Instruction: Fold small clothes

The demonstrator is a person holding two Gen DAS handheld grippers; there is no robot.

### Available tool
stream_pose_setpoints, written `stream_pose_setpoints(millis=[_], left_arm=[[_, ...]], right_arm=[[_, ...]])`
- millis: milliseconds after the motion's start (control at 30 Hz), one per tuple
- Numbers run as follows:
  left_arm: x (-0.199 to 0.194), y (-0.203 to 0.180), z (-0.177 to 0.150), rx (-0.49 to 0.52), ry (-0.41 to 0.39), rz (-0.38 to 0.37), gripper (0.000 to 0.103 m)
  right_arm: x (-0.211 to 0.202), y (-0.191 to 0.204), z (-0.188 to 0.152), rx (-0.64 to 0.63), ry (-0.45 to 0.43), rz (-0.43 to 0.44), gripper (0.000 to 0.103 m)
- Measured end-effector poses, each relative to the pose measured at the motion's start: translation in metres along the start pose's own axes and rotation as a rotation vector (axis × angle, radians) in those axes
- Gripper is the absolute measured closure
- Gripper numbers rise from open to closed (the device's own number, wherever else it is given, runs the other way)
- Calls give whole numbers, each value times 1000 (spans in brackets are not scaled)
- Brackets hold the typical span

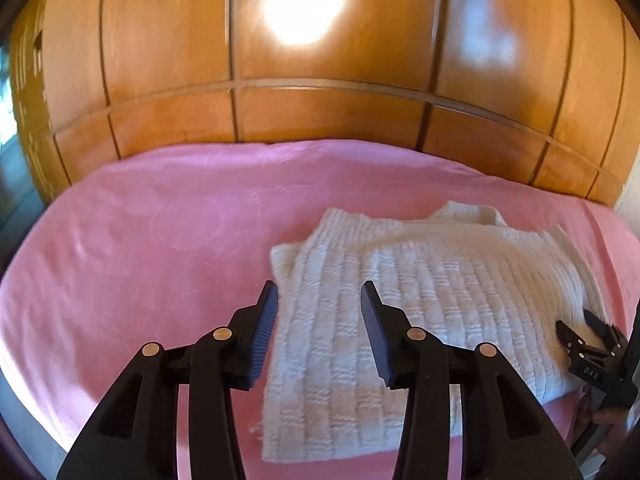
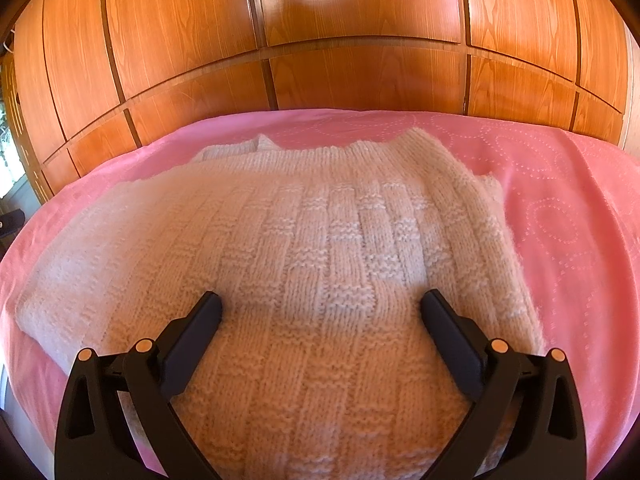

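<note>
A cream knitted sweater [image 1: 420, 280] lies folded flat on a pink bedspread [image 1: 160, 240], with a sleeve edge sticking out at its left side. My left gripper [image 1: 319, 286] is open above the sweater's left edge, and nothing sits between its blue-padded fingers. In the right wrist view the sweater [image 2: 320, 220] fills the middle, collar at the far side. My right gripper [image 2: 322, 296] stands wide open over the near part of the knit, with no fold of it pinched. From the left wrist view, the right gripper [image 1: 574, 320] is low at the sweater's right edge.
A wooden wardrobe [image 2: 360, 40] with panelled doors rises right behind the bed. Pink bedspread [image 2: 560, 200] stretches to the right of the sweater and widely to its left. A hand [image 1: 608, 424] holds the right gripper's handle.
</note>
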State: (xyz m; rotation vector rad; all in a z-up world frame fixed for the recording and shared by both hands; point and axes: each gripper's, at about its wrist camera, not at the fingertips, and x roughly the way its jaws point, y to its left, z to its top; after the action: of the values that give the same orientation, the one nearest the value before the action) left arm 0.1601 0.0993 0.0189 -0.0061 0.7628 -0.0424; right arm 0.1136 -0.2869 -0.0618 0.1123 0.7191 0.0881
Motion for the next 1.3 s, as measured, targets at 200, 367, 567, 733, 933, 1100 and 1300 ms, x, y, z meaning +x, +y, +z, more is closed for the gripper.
stream_pose_setpoints(millis=[200,367,567,733,933,1100,1300], left_arm=[[-3,-23,0,72,-24,17,61],[1,-35,-5,120,-23,32,61],[9,-48,-11,160,-3,35,61],[15,-57,-15,179,12,37,61],[24,-64,-18,188,36,29,61],[29,-67,-19,189,51,29,61],[29,-71,-21,185,69,26,61]], right_arm=[[0,1,0,1,-1,-1,3],[0,1,0,1,-2,0,3],[0,0,0,3,-5,5,2],[0,-1,0,7,-8,9,2],[0,-2,-2,10,-11,17,2],[0,-2,-2,9,-8,15,2],[0,0,5,-3,27,7,2]])
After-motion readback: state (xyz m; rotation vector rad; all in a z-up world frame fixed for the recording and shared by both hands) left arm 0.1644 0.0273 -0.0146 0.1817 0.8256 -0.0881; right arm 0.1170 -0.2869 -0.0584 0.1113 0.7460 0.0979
